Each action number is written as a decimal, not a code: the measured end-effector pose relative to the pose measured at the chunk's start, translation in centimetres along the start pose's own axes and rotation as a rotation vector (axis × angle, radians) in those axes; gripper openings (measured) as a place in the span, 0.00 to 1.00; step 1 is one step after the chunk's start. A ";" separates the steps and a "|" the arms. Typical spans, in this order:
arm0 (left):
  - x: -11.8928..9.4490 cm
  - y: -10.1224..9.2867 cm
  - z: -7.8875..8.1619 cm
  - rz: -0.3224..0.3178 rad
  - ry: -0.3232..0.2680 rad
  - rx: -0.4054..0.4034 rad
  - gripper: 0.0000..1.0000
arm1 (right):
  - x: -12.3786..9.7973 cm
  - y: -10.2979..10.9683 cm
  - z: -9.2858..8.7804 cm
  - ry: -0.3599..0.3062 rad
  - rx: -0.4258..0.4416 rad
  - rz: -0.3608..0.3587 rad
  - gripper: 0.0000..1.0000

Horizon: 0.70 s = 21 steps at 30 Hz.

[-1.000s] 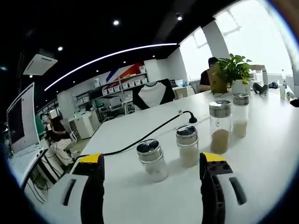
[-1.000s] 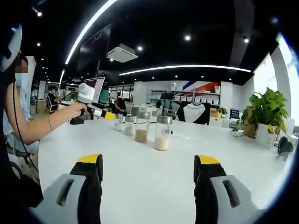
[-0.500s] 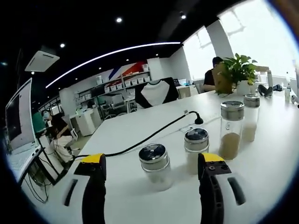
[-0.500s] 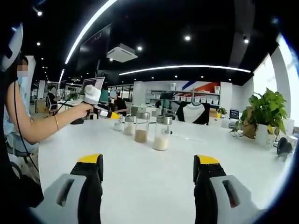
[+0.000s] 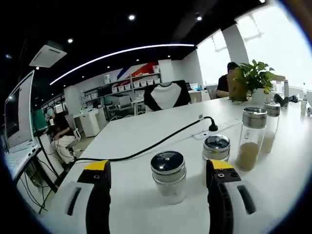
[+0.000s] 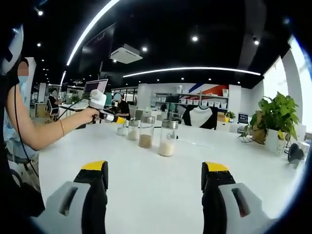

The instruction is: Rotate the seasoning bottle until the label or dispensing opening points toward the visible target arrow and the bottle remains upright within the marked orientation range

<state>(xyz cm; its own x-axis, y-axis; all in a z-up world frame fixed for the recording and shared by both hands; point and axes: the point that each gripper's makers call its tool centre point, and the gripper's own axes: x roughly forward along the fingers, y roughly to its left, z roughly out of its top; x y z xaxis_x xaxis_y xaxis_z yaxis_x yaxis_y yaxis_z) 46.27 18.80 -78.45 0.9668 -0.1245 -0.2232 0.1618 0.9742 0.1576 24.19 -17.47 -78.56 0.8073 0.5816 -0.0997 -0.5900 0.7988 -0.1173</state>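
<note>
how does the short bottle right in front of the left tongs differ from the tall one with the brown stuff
The short bottle is squat, while the tall bottle stands well higher and slimmer. The short bottle holds a pale, whitish fill low down; the tall bottle holds brown powder in its lower part. The short bottle sits between the open left tongs; the tall bottle stands farther off, to the right. Both are upright clear glass with metal caps, on the white table.

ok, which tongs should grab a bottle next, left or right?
Left, probably. Its open tongs already bracket the nearest short bottle. The right tongs face bare table, with the bottles farther off.
</note>
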 end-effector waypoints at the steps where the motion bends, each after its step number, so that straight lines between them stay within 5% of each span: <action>1: 0.1 0.0 0.0 0.000 -0.002 -0.004 0.84 | 0.0 0.0 0.0 0.001 -0.001 0.001 0.79; 21: 2.3 1.3 -0.6 0.006 0.022 -0.008 0.77 | 0.4 -0.5 -0.8 0.016 0.011 -0.016 0.78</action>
<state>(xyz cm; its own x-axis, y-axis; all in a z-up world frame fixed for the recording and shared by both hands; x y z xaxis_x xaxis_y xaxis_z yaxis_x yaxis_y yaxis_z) 48.61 19.89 -79.33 0.9632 -0.1145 -0.2434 0.1542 0.9764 0.1512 24.79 -17.75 -79.32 0.8161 0.5665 -0.1141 -0.5770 0.8095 -0.1084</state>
